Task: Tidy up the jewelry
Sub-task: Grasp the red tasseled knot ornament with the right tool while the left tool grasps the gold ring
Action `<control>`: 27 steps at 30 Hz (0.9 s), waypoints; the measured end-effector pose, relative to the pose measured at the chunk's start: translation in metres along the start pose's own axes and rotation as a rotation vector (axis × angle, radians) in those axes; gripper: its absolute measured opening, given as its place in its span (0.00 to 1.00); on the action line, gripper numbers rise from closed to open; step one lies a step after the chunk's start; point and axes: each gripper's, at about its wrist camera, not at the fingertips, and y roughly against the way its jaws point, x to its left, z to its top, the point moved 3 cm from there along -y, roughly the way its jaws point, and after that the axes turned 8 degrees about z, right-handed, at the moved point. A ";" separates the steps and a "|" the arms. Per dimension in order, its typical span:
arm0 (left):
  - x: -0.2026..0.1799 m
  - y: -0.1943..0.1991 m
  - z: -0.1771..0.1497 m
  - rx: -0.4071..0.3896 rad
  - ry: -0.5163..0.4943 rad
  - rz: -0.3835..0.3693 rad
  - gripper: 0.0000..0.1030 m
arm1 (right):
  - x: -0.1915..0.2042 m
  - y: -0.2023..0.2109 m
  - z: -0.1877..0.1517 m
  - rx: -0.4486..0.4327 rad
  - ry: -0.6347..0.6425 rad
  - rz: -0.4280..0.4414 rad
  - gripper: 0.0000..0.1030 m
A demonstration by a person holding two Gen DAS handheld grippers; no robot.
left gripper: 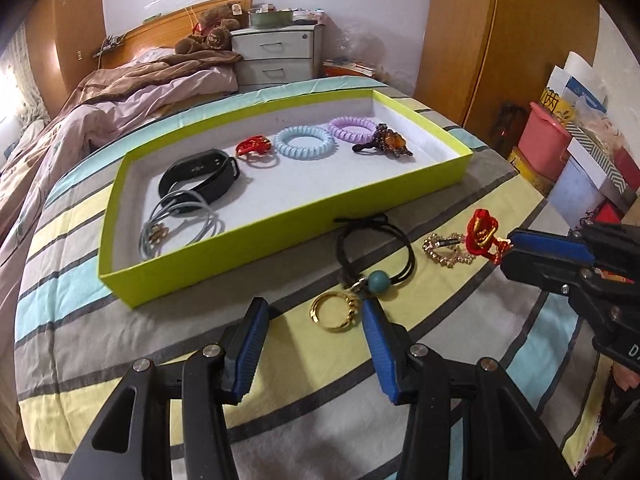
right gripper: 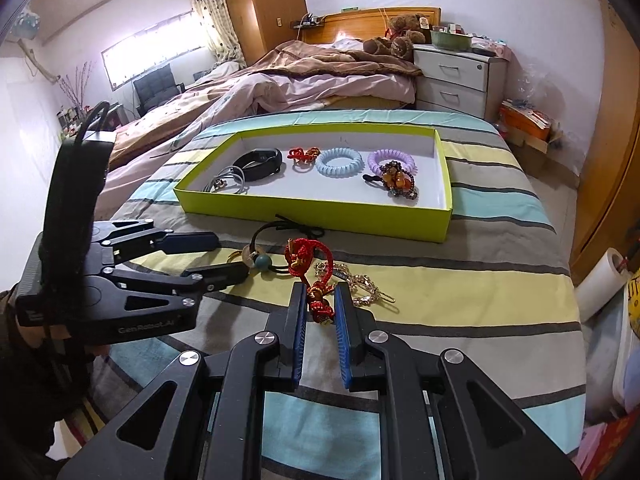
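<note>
Your left gripper (right gripper: 224, 256) is matte black, with angular linkage arms, silver round screw heads and ribbed blue pads (left gripper: 248, 344); grey lettering marks its body, and a black cable loops from the black block on top. Your right gripper (right gripper: 320, 312) matches: black links, silver screws, blue ribbed pads.

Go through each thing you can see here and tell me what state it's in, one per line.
left gripper: open, empty, over the gold ring
right gripper: shut on the red knotted cord charm
green box: open, no lid, on the striped bedspread
black wristband: in the box
blue coil hair tie: in the box
purple coil hair tie: in the box
black hair tie with teal bead: outside the box
rhinestone clip: outside the box
</note>
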 end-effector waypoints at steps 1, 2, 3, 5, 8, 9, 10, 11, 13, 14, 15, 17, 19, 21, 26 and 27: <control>-0.001 0.000 0.000 -0.004 -0.004 0.001 0.47 | 0.000 0.000 0.000 -0.001 0.000 0.001 0.14; -0.001 0.000 0.000 -0.008 -0.004 0.000 0.47 | -0.001 0.000 0.000 0.000 -0.001 0.002 0.14; -0.001 0.000 0.000 -0.011 -0.002 -0.003 0.47 | -0.001 -0.001 0.000 0.001 -0.002 0.001 0.14; -0.002 0.000 0.000 -0.012 -0.003 -0.002 0.45 | -0.001 -0.001 -0.001 0.001 -0.003 0.004 0.14; -0.004 0.001 0.000 -0.015 -0.013 -0.002 0.36 | -0.001 -0.002 0.000 0.003 0.000 0.005 0.14; -0.004 0.001 0.001 -0.015 -0.014 -0.001 0.35 | 0.000 -0.002 0.000 0.002 0.000 0.006 0.14; -0.004 0.001 0.001 -0.017 -0.013 -0.006 0.30 | -0.001 -0.002 0.000 0.002 0.001 0.006 0.14; -0.003 0.001 0.000 -0.018 -0.011 -0.008 0.27 | -0.001 -0.001 0.000 0.002 0.000 0.004 0.14; -0.002 0.002 0.000 -0.018 -0.009 -0.006 0.25 | -0.001 -0.001 0.000 0.002 -0.002 0.003 0.14; -0.002 0.002 0.000 -0.019 -0.008 -0.006 0.23 | -0.001 -0.001 0.000 0.002 -0.001 0.003 0.14; -0.002 0.002 -0.001 -0.019 -0.006 -0.005 0.22 | -0.001 -0.001 0.000 0.002 -0.001 0.003 0.14; -0.001 0.004 -0.002 -0.017 -0.003 -0.006 0.22 | -0.001 -0.001 0.000 0.003 0.000 0.003 0.14; 0.000 0.005 -0.003 -0.016 0.001 -0.003 0.22 | 0.000 0.000 0.000 0.002 0.000 0.003 0.14; 0.001 0.008 -0.005 -0.017 0.006 -0.004 0.22 | 0.000 0.000 0.001 0.000 0.001 0.003 0.14; 0.006 0.015 -0.008 -0.025 0.028 0.005 0.22 | 0.001 0.001 0.001 -0.003 0.001 -0.001 0.14; 0.007 0.016 -0.008 -0.027 0.032 0.006 0.22 | 0.001 0.002 0.002 -0.005 0.001 -0.001 0.14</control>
